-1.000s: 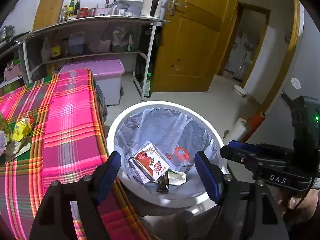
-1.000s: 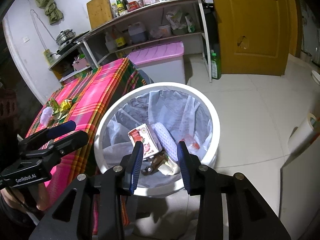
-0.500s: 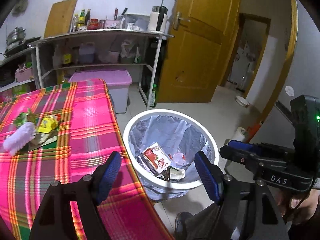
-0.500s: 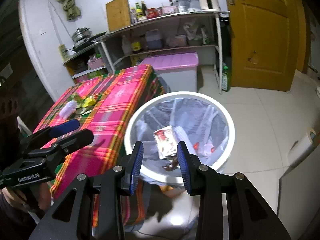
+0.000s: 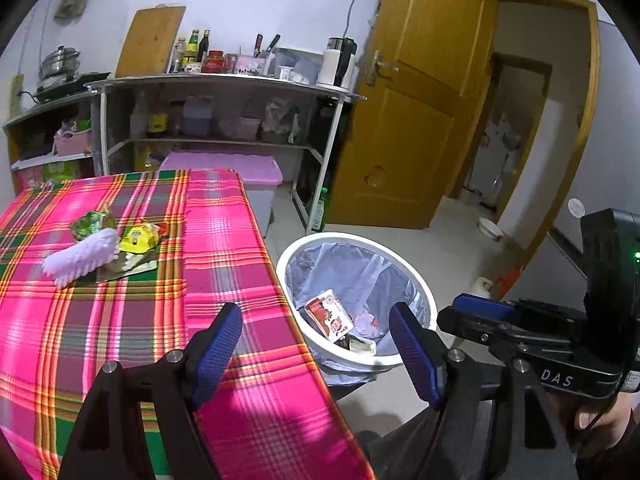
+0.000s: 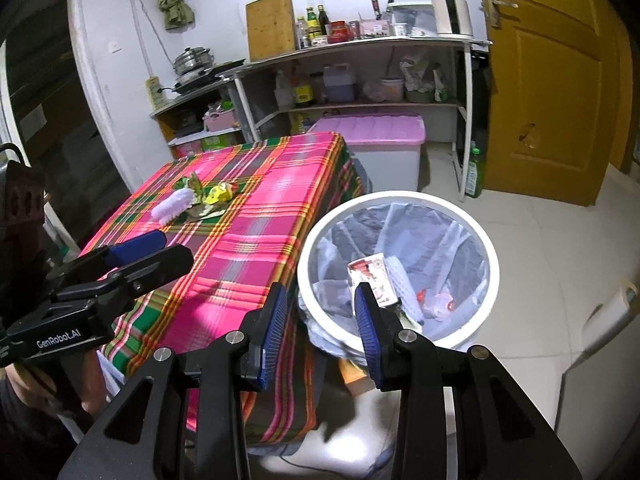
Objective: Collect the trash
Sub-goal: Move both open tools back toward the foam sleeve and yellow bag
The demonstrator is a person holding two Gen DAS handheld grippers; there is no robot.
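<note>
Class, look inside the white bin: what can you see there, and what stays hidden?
Inside the bin lie a red-and-white carton, clear plastic scraps and a bag liner. Whatever lies beneath them is covered.

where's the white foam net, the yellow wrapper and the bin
white foam net sleeve [image 5: 82, 257], left wrist view, its middle
crumpled yellow wrapper [image 5: 138, 237], left wrist view, its top face
round white trash bin [image 6: 486, 242], right wrist view, its rim

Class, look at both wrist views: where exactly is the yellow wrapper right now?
The yellow wrapper lies on the plaid tablecloth, left of the bin in both views, beside the white bristly piece and green wrapper.
</note>
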